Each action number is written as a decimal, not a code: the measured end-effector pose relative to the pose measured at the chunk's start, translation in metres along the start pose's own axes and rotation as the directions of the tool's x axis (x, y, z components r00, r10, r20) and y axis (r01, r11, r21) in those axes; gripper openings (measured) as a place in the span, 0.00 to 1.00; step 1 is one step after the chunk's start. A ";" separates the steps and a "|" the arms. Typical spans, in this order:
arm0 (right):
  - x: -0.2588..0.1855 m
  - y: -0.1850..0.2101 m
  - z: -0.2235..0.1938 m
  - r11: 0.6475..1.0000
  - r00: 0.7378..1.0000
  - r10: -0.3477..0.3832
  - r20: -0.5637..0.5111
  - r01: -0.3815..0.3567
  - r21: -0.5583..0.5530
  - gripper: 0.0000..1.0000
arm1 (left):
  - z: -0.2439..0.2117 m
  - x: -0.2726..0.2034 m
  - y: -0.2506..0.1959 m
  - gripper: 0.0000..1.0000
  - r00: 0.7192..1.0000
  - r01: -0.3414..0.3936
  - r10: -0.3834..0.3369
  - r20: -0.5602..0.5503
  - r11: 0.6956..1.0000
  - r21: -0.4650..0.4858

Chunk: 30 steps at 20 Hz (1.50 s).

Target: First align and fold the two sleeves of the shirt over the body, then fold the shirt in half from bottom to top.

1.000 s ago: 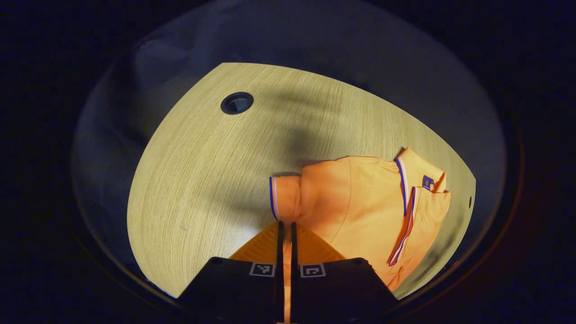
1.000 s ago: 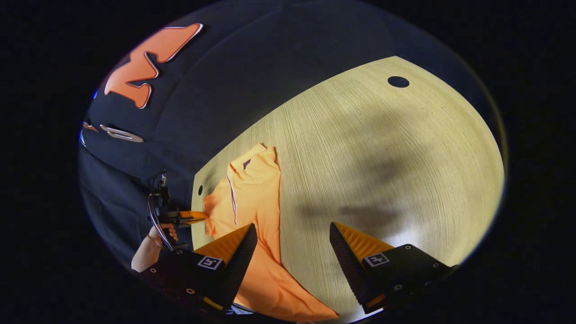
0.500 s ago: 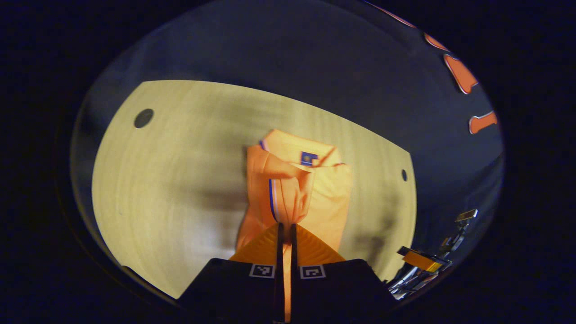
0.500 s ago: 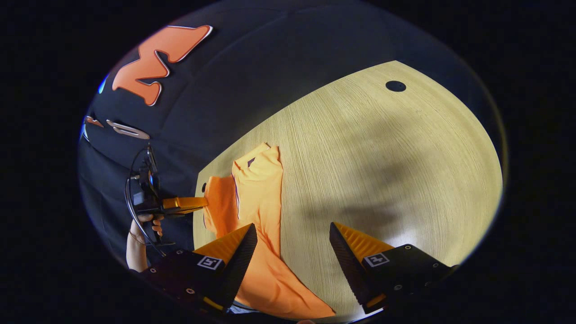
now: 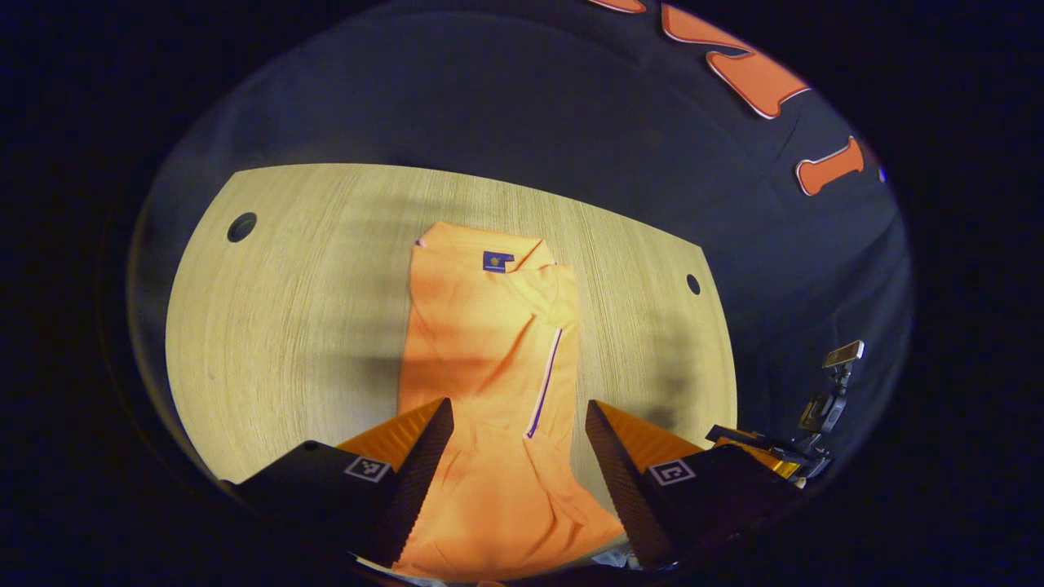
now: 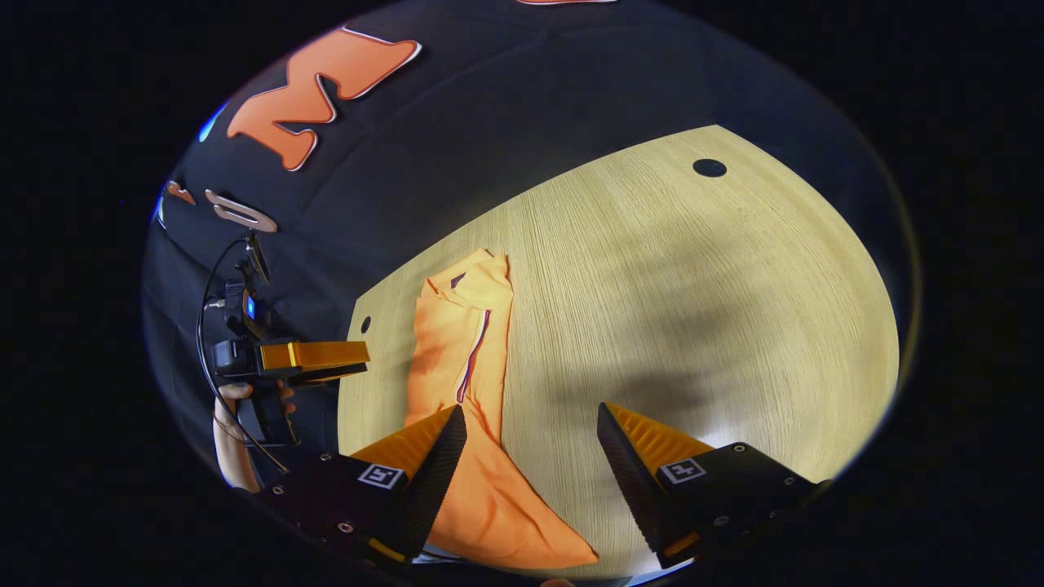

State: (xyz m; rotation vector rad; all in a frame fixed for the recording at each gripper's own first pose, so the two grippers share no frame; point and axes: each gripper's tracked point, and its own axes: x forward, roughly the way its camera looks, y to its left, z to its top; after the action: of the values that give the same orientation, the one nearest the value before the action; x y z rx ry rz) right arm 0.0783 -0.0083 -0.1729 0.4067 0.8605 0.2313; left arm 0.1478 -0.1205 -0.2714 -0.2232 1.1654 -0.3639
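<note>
Hovering above the orange shirt (image 5: 489, 342), left gripper (image 5: 518, 448) and right gripper (image 6: 530, 448) gape wide, empty.

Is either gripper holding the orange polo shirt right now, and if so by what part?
Nothing is held. The left gripper and right gripper are both open above the orange polo shirt on the table.

The shirt (image 5: 489, 359) lay on the table (image 5: 285, 326), collar (image 5: 489, 249) at the far end. Two holes (image 5: 242, 227) sat in the table, one to each side of the collar.
</note>
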 end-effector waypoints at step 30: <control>-0.022 -0.002 -0.281 0.843 0.873 -0.387 -0.298 0.205 -0.496 0.99 | -0.324 -0.085 0.080 0.99 0.982 -0.160 0.171 -0.078 0.978 0.130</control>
State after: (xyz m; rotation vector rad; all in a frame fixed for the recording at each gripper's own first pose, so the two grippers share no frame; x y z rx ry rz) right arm -0.1524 0.0530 -0.3225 -0.2297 1.2126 0.2122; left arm -0.1674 -0.0084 -0.3512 -0.0013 1.2352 -0.2995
